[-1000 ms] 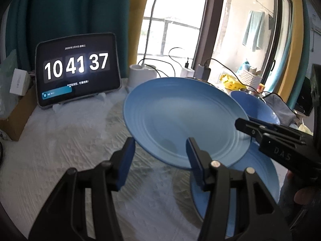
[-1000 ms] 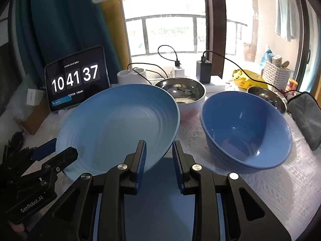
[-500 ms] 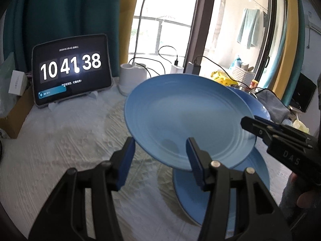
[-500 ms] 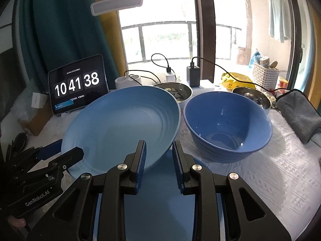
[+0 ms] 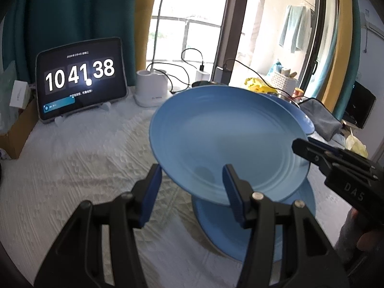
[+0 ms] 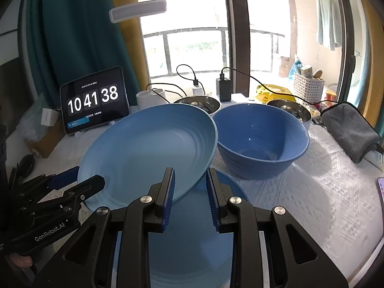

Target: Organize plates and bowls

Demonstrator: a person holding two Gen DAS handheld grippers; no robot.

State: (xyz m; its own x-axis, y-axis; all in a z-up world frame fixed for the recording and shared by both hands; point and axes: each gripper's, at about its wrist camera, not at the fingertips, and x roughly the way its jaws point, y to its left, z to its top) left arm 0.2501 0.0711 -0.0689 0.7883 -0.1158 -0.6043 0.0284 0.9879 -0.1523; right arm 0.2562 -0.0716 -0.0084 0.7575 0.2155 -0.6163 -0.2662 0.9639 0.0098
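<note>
A light blue plate (image 5: 228, 139) (image 6: 148, 148) hangs tilted above the table. My left gripper (image 5: 192, 184) (image 6: 79, 187) is shut on its near-left rim. My right gripper (image 6: 190, 187) (image 5: 309, 148) is shut on the opposite rim, one pad over the plate and one under. A second blue plate (image 5: 300, 206) (image 6: 192, 252) lies flat on the white tablecloth directly beneath. A deep blue bowl (image 6: 261, 139) (image 5: 300, 115) stands just behind and to the right. A hand shows behind each gripper.
A tablet clock (image 5: 81, 79) and a white lamp base (image 5: 151, 88) stand at the back left. Two steel bowls (image 6: 199, 103) (image 6: 290, 108), chargers with cables and a white basket (image 6: 308, 84) line the back. A grey cloth (image 6: 350, 129) lies at right, a cardboard box (image 5: 14, 129) at left.
Both grippers have carried the raised plate back from the blue bowl, so the lower plate lies more squarely under it. Neither grip has changed.
</note>
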